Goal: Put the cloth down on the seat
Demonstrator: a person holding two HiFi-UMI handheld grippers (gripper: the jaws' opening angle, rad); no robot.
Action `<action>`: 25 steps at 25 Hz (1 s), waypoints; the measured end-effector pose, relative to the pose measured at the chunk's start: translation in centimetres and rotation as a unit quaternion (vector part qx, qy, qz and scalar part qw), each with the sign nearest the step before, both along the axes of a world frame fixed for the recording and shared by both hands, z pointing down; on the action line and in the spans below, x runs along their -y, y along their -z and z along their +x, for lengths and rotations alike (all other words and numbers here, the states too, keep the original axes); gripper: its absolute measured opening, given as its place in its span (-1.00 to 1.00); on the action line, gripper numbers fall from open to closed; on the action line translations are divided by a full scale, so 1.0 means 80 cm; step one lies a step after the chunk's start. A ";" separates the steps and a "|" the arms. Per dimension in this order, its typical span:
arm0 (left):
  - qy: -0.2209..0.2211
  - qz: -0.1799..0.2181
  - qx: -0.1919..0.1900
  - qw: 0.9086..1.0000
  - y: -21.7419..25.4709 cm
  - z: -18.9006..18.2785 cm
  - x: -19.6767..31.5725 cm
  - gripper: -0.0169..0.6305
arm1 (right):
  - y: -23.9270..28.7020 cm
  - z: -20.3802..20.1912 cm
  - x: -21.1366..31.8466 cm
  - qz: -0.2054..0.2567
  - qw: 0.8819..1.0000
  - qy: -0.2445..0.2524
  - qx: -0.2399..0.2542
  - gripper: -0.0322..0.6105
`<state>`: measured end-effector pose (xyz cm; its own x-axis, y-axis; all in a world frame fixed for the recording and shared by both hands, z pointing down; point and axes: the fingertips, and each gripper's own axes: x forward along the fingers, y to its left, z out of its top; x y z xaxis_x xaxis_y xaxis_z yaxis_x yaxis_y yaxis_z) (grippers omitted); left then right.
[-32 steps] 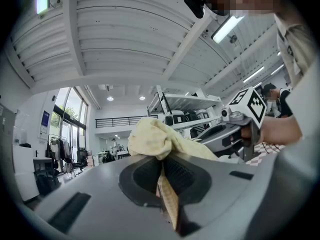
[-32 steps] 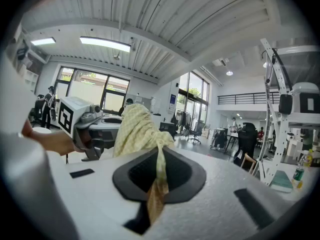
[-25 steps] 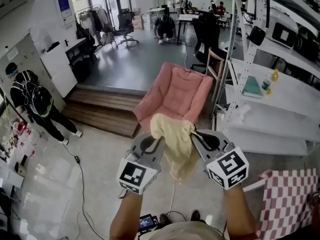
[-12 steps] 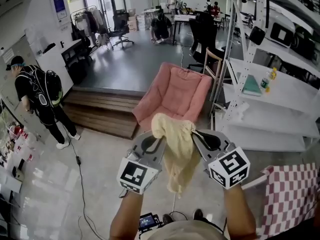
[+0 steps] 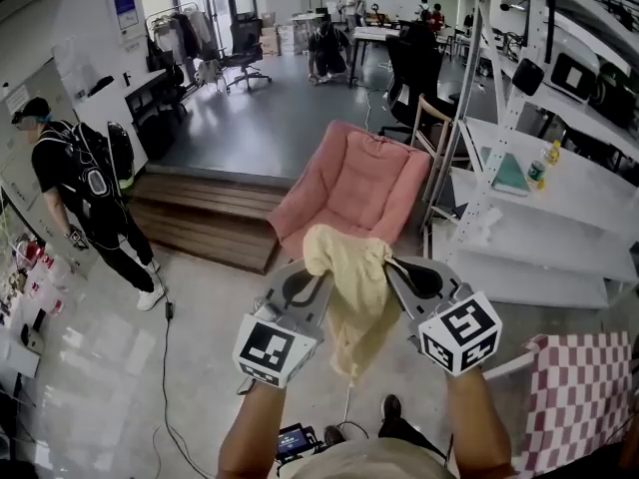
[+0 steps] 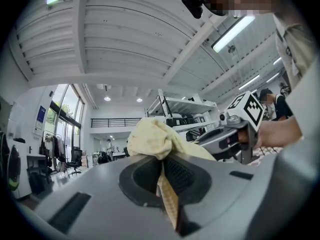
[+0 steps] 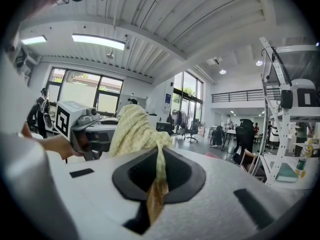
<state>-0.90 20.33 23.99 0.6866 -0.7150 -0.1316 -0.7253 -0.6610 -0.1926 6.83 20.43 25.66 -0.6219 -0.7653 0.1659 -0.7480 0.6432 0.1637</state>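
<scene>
The left tongs (image 5: 315,272) and the right tongs (image 5: 391,267) are held side by side in front of the person. Both are pressed together on the yellow cloth (image 5: 349,287), each pinching one upper part of it. The head view shows what the two gripper views do not. The cloth is bunched between the tongs at the top and hangs loose below them in the air. The pink armchair (image 5: 351,190) stands on the floor beyond the tongs, and its seat is well apart from the cloth. The left gripper view shows the pinch itself: a thin fold of the cloth runs down the closed slit of the jaws, and the rest swells above the tips. The right tongs with their marker cube appear at its right side. The right gripper view shows a narrow strip of cloth caught between its shut jaws, with the left tongs at its left side. The head view also gives a wooden step (image 5: 210,218) beyond the left tongs and a person (image 5: 85,203) far to their left. A white shelf rack (image 5: 544,198) is to the right of the right tongs, and a red checked cloth (image 5: 577,402) lies nearer than them on the right.
</scene>
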 end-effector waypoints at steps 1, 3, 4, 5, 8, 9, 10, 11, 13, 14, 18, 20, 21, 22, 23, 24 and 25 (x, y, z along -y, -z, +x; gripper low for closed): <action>0.003 0.000 0.000 1.000 0.000 -0.002 0.003 -0.91 | -0.001 -0.001 0.003 0.000 1.000 0.002 0.000 -0.89; 0.011 0.000 -0.001 1.000 0.000 -0.005 0.010 -0.91 | -0.002 -0.004 0.011 0.000 1.000 0.008 0.000 -0.89; 0.014 -0.002 -0.001 1.000 -0.001 -0.005 0.013 -0.91 | -0.003 -0.004 0.015 0.000 1.000 0.011 0.001 -0.89; 0.017 -0.006 -0.002 1.000 0.000 -0.004 0.017 -0.91 | -0.003 -0.003 0.019 0.000 1.000 0.015 0.001 -0.89; 0.023 -0.011 0.008 1.000 -0.002 0.002 0.033 -0.91 | -0.003 0.002 0.039 0.001 1.000 0.026 0.008 -0.89; 0.027 -0.008 0.010 1.000 -0.003 0.004 0.040 -0.91 | -0.002 0.004 0.047 0.002 0.999 0.030 0.011 -0.89; 0.031 -0.007 0.012 0.999 -0.003 0.006 0.048 -0.91 | -0.002 0.006 0.055 0.002 0.999 0.035 0.014 -0.89; 0.037 -0.008 0.014 0.999 -0.002 0.009 0.055 -0.91 | -0.001 0.009 0.064 0.003 0.999 0.040 0.017 -0.89; 0.047 -0.016 0.017 0.999 0.001 0.017 0.072 -0.91 | 0.001 0.016 0.083 0.004 0.998 0.050 0.022 -0.89; 0.052 -0.017 0.017 0.998 0.001 0.021 0.082 -0.91 | 0.001 0.020 0.094 0.004 0.998 0.056 0.024 -0.89; 0.070 -0.021 0.019 0.997 -0.003 0.037 0.127 -0.91 | 0.002 0.036 0.138 0.004 0.997 0.076 0.030 -0.89; 0.081 -0.020 0.016 0.996 -0.002 0.044 0.149 -0.91 | 0.002 0.044 0.161 0.005 0.996 0.086 0.032 -0.89; 0.087 -0.020 0.016 0.996 -0.002 0.048 0.160 -0.91 | 0.002 0.048 0.172 0.004 0.995 0.091 0.034 -0.89; 0.094 -0.023 0.016 0.995 -0.002 0.052 0.170 -0.91 | 0.001 0.053 0.183 0.004 0.995 0.096 0.035 -0.89; 0.101 -0.027 0.017 0.994 -0.003 0.057 0.180 -0.91 | 0.000 0.057 0.193 0.003 0.994 0.101 0.036 -0.89; 0.107 -0.030 0.018 0.994 -0.004 0.061 0.189 -0.91 | -0.001 0.062 0.203 0.003 0.994 0.107 0.037 -0.89; 0.111 -0.032 0.020 0.993 -0.004 0.066 0.198 -0.91 | 0.000 0.066 0.213 0.003 0.993 0.112 0.037 -0.89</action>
